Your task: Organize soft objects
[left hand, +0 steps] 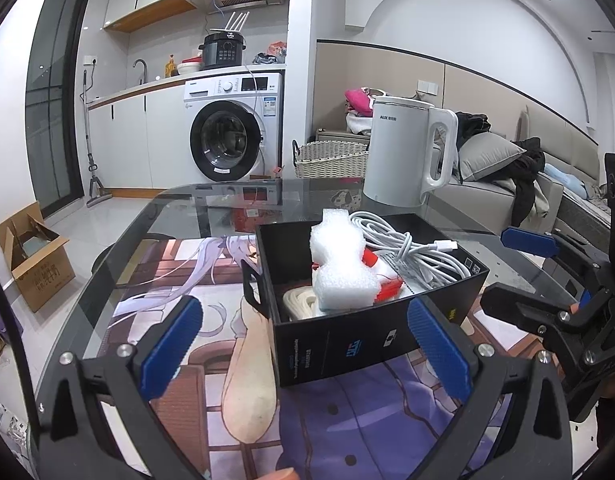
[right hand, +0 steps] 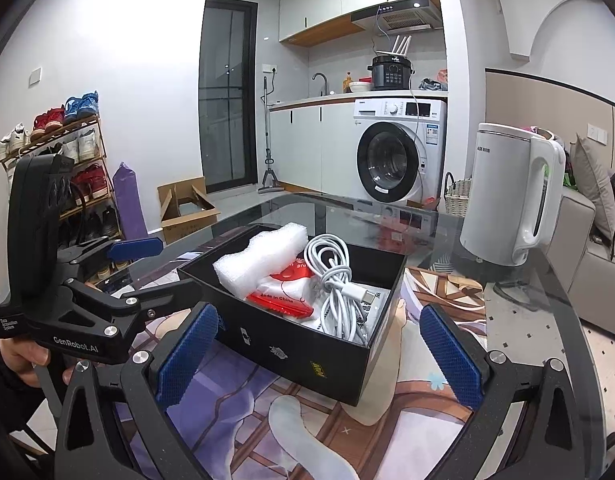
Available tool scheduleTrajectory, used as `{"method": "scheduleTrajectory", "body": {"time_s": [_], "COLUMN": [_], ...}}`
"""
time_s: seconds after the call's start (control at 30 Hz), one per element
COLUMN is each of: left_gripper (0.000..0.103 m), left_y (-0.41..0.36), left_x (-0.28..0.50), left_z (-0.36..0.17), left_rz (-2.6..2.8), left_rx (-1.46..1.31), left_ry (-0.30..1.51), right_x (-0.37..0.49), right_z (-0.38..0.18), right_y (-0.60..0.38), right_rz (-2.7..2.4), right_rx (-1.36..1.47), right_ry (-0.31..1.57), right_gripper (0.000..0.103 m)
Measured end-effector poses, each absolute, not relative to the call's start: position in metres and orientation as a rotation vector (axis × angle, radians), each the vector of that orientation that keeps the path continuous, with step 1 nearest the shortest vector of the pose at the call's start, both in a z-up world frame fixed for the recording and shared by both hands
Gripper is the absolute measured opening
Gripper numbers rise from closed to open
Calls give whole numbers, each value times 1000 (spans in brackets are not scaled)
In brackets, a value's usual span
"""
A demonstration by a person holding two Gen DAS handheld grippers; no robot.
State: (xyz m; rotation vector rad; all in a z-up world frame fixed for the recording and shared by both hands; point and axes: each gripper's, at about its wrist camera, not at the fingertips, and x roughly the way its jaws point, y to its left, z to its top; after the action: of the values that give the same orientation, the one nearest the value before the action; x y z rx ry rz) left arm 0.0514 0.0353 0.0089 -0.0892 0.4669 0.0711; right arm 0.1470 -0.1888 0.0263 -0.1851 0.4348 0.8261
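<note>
A black open box (left hand: 347,344) (right hand: 307,344) stands on the printed mat on the glass table. Inside lie a white foam piece (left hand: 339,264) (right hand: 263,256), a coiled white cable (left hand: 411,252) (right hand: 335,280), a red-and-white packet (left hand: 383,280) (right hand: 283,292) and a cream coil (left hand: 299,304). My left gripper (left hand: 307,348) is open and empty, its blue pads either side of the box's near wall. My right gripper (right hand: 319,356) is open and empty, straddling the box's near corner. Each gripper shows in the other's view, the right one (left hand: 547,280) and the left one (right hand: 107,292).
A white electric kettle (left hand: 411,152) (right hand: 511,196) stands on the table behind the box. The glass table edge (left hand: 119,240) curves away at left. A wicker basket (left hand: 331,158), a washing machine (left hand: 231,128), a sofa (left hand: 507,184), a cardboard box (left hand: 35,260) and a shoe rack (right hand: 67,168) lie beyond.
</note>
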Motion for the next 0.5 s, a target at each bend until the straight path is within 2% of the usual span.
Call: {"method": "scheduleTrajectory", "body": {"time_s": [0.5], "left_gripper": [103], "left_y": [37], "left_x": [50], "left_z": [10], "left_rz": [57], "left_rx": [-94], "left_ry": [465], "right_x": [145], "right_z": [27], "right_y": [-189], "right_rz": [823], "right_rx": [-182], "right_ry": [434], "right_gripper": [103]}}
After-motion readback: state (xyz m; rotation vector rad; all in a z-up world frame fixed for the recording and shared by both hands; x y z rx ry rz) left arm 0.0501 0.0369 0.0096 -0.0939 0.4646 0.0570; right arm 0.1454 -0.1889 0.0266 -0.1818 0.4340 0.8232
